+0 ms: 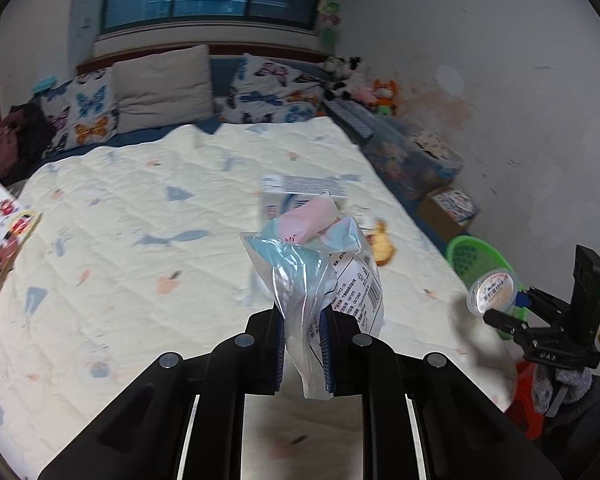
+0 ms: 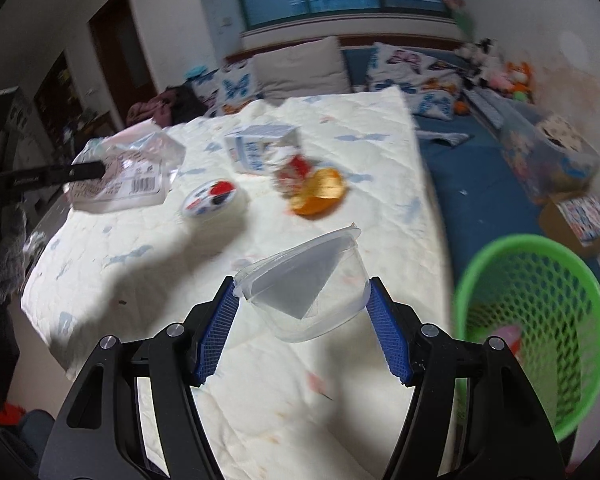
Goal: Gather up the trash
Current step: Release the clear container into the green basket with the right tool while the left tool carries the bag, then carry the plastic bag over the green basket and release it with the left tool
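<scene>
Our left gripper [image 1: 303,344] pinches a crinkled clear plastic snack bag with pink and blue contents [image 1: 320,268] between narrow jaws, above the cream quilted bedspread [image 1: 140,208]. Our right gripper [image 2: 302,320] clamps a clear round plastic cup with a peel-off lid [image 2: 308,284], beside the green mesh waste basket [image 2: 536,312]. An orange peel [image 2: 320,192], a small round lidded tub [image 2: 214,199] and a blue-and-white carton [image 2: 260,148] lie on the bedspread.

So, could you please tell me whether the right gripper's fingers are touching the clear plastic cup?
Touching. In the right wrist view, both blue fingers of the right gripper press against opposite sides of the clear plastic cup, which is held above the quilt.
</scene>
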Tool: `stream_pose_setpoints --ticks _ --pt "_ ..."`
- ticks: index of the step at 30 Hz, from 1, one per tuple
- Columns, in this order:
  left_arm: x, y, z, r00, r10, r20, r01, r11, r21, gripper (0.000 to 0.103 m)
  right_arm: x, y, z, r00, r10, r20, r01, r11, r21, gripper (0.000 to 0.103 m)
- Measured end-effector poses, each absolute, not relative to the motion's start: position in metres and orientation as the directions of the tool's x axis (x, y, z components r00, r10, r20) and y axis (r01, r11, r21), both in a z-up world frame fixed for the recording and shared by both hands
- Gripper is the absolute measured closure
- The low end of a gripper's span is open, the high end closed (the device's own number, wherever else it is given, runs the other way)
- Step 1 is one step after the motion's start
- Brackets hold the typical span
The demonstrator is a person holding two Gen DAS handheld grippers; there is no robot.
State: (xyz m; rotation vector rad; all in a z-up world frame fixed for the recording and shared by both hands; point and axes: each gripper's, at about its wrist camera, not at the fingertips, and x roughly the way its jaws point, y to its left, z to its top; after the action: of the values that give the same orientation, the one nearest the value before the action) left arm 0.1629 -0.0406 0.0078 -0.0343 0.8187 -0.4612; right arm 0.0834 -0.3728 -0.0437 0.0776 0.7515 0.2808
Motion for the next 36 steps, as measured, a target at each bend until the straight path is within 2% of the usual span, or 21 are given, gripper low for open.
stream_pose_setpoints --ticks 9,17,30,33,36 --pt "0.165 -0.111 0.01 0.527 -0.486 -0.697 0.5 0.841 -0.207 0.088 0.056 -0.471 -0.05 0.726 0.096 -0.682 0.014 0.988 0.153 0.037" --pt "0.171 -0.171 0.007 0.463 -0.53 -0.711 0.574 0.79 -0.215 0.088 0.042 -0.545 -0.077 0.698 -0.003 -0.716 0.196 0.963 0.187 0.037" --pt "0.18 -0.259 -0.001 0.381 -0.558 -0.737 0.666 0.719 -0.199 0.088 0.046 -0.584 -0.109 0.649 -0.044 -0.76 0.295 0.935 0.198 0.037" --pt "0.18 -0.279 -0.005 0.361 -0.56 -0.745 0.684 0.703 -0.197 0.088 0.044 -0.589 -0.111 0.653 -0.044 -0.756 0.308 0.928 0.211 0.03" --pt "0.179 -0.297 -0.009 0.346 -0.56 -0.752 0.703 0.686 -0.187 0.088 0.042 -0.593 -0.11 0.66 -0.042 -0.75 0.309 0.926 0.219 0.029"
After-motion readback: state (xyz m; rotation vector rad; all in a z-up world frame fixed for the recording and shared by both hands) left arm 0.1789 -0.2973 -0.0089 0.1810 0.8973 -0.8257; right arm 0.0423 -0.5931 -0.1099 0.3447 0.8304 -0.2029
